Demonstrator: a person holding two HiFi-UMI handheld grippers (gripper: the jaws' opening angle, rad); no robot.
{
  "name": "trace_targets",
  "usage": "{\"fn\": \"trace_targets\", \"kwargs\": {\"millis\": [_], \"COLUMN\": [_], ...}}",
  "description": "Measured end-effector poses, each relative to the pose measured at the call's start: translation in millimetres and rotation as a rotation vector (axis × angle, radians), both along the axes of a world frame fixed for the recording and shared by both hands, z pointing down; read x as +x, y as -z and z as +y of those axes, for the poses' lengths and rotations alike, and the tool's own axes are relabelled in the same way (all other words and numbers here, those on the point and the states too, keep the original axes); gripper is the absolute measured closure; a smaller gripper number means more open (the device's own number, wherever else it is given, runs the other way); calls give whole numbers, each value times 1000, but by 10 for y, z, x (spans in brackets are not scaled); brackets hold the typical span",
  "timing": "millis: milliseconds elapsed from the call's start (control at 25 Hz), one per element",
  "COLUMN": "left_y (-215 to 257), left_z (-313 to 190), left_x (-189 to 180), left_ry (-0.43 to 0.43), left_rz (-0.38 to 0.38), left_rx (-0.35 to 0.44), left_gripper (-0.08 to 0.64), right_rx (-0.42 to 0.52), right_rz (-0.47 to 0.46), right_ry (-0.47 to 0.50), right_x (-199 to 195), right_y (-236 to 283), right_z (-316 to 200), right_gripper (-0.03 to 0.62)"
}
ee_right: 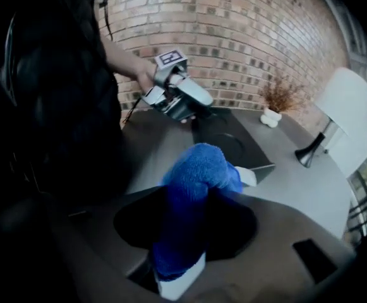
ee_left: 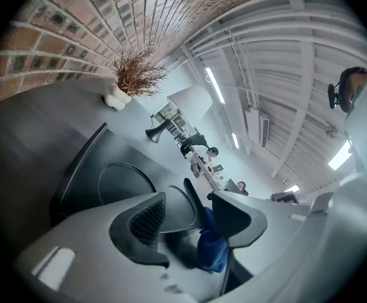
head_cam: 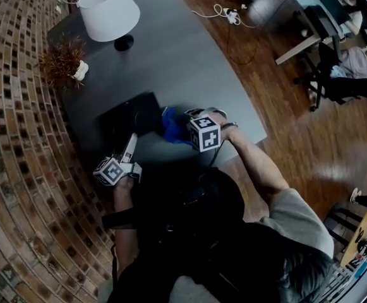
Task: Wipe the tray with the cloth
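A dark rectangular tray [head_cam: 129, 115] lies on the grey table [head_cam: 189, 55], close to the brick wall. My left gripper [head_cam: 130, 145] reaches its near edge. In the left gripper view the tray's rim [ee_left: 192, 201] stands between the jaws, close against the right finger [ee_left: 237, 216]. A gap shows to the left pad [ee_left: 146, 218], so my left gripper [ee_left: 189, 219] is open. The blue cloth [head_cam: 174, 126] hangs bunched at the tray's right side, with my right gripper [head_cam: 192, 128] shut on it. In the right gripper view the cloth [ee_right: 199, 169] fills the jaws of the right gripper [ee_right: 186, 223], and the tray [ee_right: 234, 137] lies beyond it.
A white-shaded lamp [head_cam: 107, 10] and a dried plant in a white vase [head_cam: 62, 60] stand at the table's far end. The brick wall [head_cam: 12, 137] runs along the left. A cable [head_cam: 224, 12] trails off the table, and desks and chairs [head_cam: 335, 49] stand on the wooden floor at the right.
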State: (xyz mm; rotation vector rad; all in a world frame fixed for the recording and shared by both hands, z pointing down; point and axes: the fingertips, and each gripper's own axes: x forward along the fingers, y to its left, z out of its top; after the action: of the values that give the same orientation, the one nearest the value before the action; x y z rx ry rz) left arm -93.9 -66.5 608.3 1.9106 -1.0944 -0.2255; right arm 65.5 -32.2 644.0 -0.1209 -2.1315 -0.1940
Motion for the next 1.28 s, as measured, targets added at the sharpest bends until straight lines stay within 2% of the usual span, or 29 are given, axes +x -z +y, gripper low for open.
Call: {"fn": "trace_targets", "kwargs": {"millis": [80,160,240,280,360,520,640,680,720,760,920,1000,1040,1160,1200,1280], "left_y": [-1,-9,-16,-12,3,12,-8,-12,-18,-26,-3,-8,-8,0,5,14], "left_z": [4,8,9,12,24,7,-10,-4,3,9,4,14,21,25,16,-6], "left_x": [4,-2,1,9,31,30,-15,-24,-29,-33,-7,0,9,27,25,13], "left_ry": [1,8,7,3,-1,0,-6,-5,-3,-1,14,14,13,9,10,13], "left_rz": [9,15,16,13,12,15,8,9,11,12,24,22,22,21,21,22], "left_rx": [-3,-6,-5,-4,-6,-11,0,0,-3,-8,-14,-14,-15,-13,-11,-6], "left_gripper": [324,324,324,328,333,341,341,341,341,341,342,342,342,354,356,356], "right_rx": [51,160,226,233,218,180,71,16,-18,-13,205,237,234,247,260,232], "right_rz": [-42,-59,-34,-11,37,84,103,95,84,76,92,86,94,162,173,162], "right_ry": [-150,-307,-378,-365,-271,-136,41,65,43,-19,-376,-450,-425,-189,-141,-118], "right_x": [14,-52,-165,-234,-354,-276,-85,-10,65,137,253,98,-15,-306,-339,-314], "right_y": [80,165,138,65,-123,-198,-234,-250,-254,-246,-168,-219,-294,-545,-581,-579], "right_z": [-535,-1187,-1611,-1682,-1561,-938,-200,-53,-51,-210,-1543,-1942,-1985,-1673,-1559,-1354], "right_gripper": [426,425,425,425,425,426,426,426,426,426,420,420,421,422,420,422]}}
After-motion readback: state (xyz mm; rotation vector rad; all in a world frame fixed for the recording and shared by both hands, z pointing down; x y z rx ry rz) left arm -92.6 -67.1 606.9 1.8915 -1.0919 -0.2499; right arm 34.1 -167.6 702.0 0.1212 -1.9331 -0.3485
